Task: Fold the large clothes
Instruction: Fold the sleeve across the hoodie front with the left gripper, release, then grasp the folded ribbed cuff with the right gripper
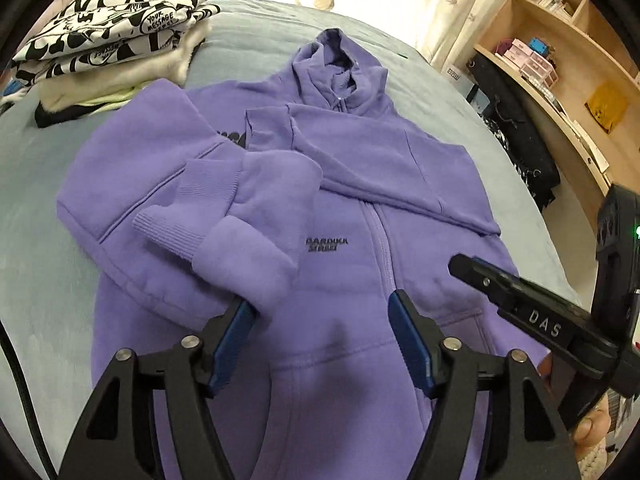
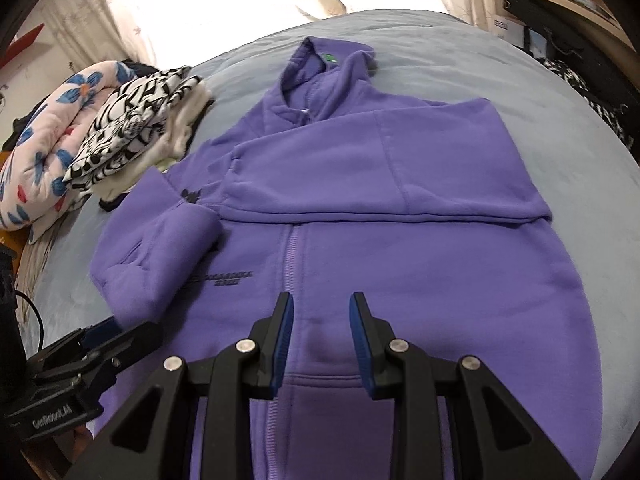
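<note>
A purple zip-up hoodie [image 1: 360, 208] lies front-up on a grey-blue bed [image 1: 40, 272], hood toward the far edge, both sleeves folded across its chest. The left gripper [image 1: 322, 308] hangs over the lower front with its blue-padded jaws spread apart and nothing between them, one pad just beside the turned-back cuff [image 1: 240, 256] of the nearer sleeve. The right gripper [image 2: 322, 312] hovers above the zipper [image 2: 294, 256] near the hem, its jaws narrowly parted and released, holding no cloth. At the bed's far left corner sits a stack of folded clothes [image 2: 132, 120], a black-and-white print on top, beside a rolled floral quilt [image 2: 48, 128]. Wooden shelves [image 1: 568, 40] on the right hold small boxes.
</note>
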A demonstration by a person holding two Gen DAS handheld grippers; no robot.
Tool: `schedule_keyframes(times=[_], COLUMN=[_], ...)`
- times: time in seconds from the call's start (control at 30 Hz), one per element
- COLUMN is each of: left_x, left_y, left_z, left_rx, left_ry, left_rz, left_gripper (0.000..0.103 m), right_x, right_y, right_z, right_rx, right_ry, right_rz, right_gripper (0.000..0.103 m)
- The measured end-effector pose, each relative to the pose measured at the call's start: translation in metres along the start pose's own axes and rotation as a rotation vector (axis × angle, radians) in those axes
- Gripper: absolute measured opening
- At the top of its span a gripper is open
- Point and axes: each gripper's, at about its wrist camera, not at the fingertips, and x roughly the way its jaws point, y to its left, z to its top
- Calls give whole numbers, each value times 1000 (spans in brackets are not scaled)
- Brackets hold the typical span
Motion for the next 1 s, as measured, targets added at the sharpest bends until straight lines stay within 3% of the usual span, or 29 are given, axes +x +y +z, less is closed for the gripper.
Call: schedule_keyframes(times=[0.27,0.53,0.7,0.8,0.87,1.0], left_x=[-19,-56,-67,-69,-69,-69], left_y=[5,47,80,94,100,109], left_z=[-14,-35,-42,-46,-49,-54], left_rx=[-3,-49,-112,-142,-151,-158], left_ry=[-8,-67,-81,-77,-67,-62], left_rz=[-40,29,51,44,54,57], left_gripper=[69,69,69,69,69,69], right_x=[-7,3,24,42,56,79], right_y=[26,93,143,166,176,175], right_z=[-2,5,5,-1,-7,-12], right_rx=[-69,-213,-339,-462,-548,-597], right_ry=[-6,54,90,111,118,181], right_rz=[48,215,268,190,94,2], right_gripper=[29,30,48,51,51,51])
